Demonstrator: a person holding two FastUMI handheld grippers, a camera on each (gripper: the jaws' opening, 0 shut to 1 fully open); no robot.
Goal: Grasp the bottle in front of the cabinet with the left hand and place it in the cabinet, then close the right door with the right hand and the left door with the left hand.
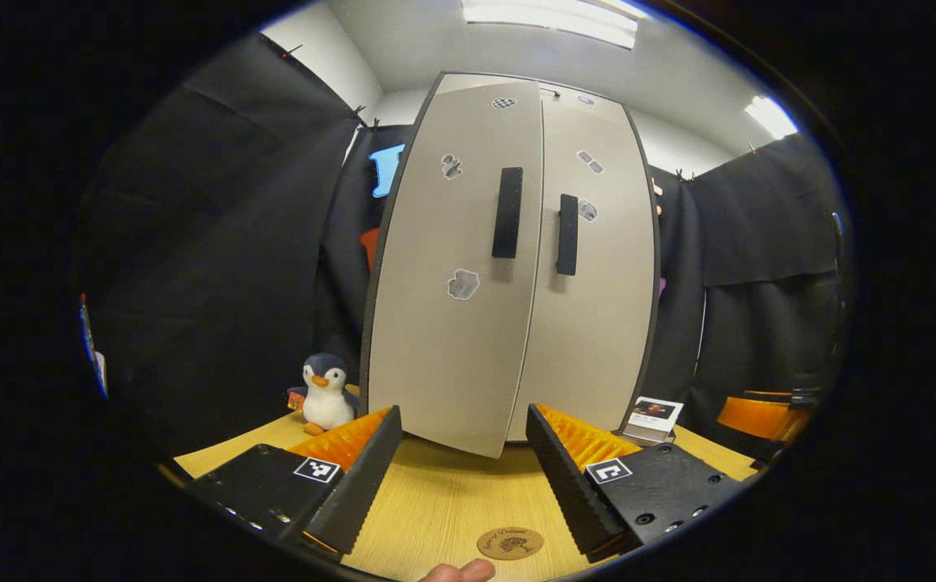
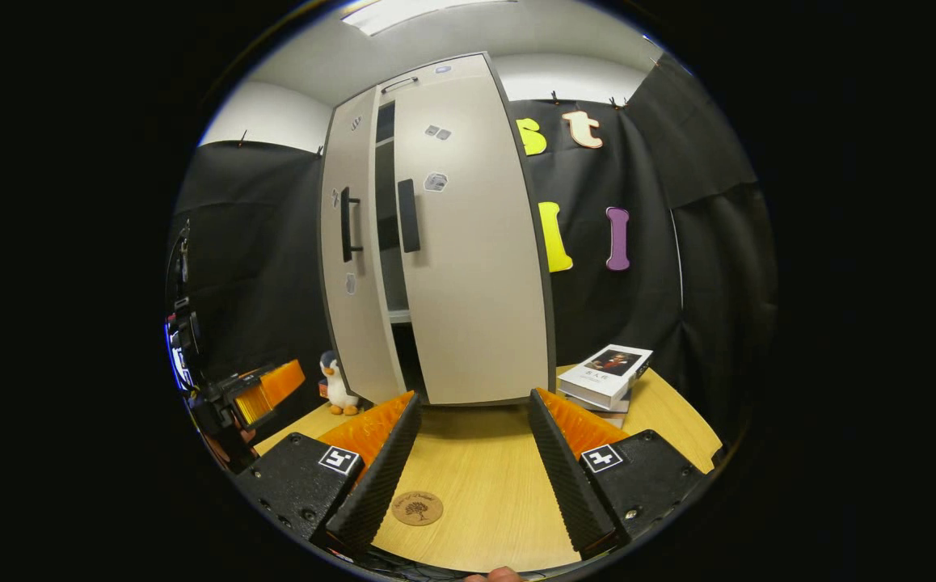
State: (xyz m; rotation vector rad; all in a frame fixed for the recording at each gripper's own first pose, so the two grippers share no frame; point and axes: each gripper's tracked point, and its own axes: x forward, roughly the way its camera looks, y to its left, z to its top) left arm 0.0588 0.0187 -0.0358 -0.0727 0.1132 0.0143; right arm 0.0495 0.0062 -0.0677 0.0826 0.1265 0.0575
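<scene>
Left gripper [image 1: 461,453] and right gripper [image 2: 474,440], fingers apart and empty, above the pale wooden worktop [image 2: 484,477] beside a round cork coaster [image 1: 510,543]. Tall grey two-door cabinet [image 1: 516,267] behind: right door [image 2: 472,242] shut, left door [image 2: 355,259] slightly ajar. The bottle cannot be seen. Plush penguin [image 1: 324,394] at left; stacked books [image 2: 604,373] at right.
</scene>
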